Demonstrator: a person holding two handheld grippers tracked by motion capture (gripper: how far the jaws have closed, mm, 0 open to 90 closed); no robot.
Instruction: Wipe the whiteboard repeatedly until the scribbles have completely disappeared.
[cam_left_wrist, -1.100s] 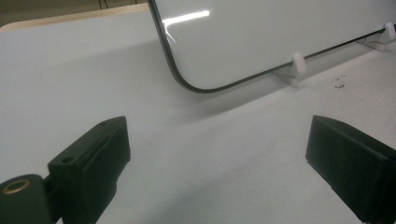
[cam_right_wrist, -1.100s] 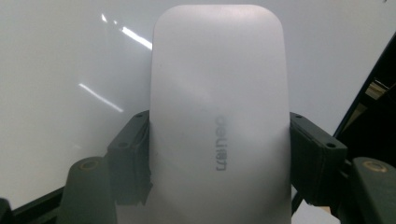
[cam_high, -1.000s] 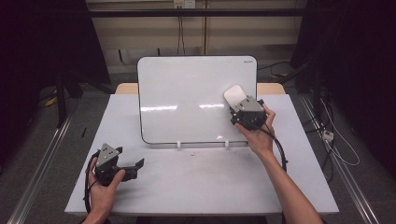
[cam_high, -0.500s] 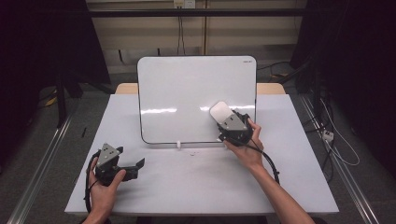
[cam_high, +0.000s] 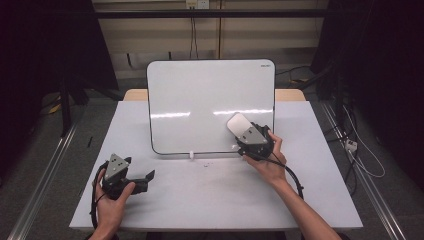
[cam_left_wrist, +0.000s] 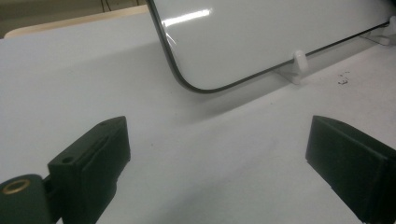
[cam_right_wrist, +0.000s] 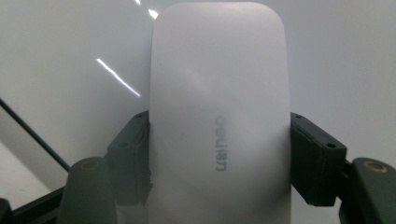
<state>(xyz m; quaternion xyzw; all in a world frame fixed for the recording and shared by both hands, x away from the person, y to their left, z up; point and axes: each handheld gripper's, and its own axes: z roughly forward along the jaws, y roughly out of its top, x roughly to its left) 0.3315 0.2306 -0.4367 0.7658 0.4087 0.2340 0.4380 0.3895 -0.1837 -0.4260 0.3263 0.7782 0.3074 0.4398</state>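
Eraser (cam_right_wrist: 219, 121), white, clamped between R gripper (cam_high: 248, 134) fingers (cam_right_wrist: 130, 154), both pads tight on its long sides; top end sticks out well past fingertips, against lower right of whiteboard (cam_high: 210, 95). L gripper (cam_high: 131, 181) low over table (cam_high: 210, 195), jaws wide apart, nothing between. Whiteboard's rounded bottom corner beyond L fingertips, well apart.

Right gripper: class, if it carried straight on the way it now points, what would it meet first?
Probably the whiteboard. The right gripper is shut on a white eraser, which leads toward the board's face; whether it already touches is unclear.
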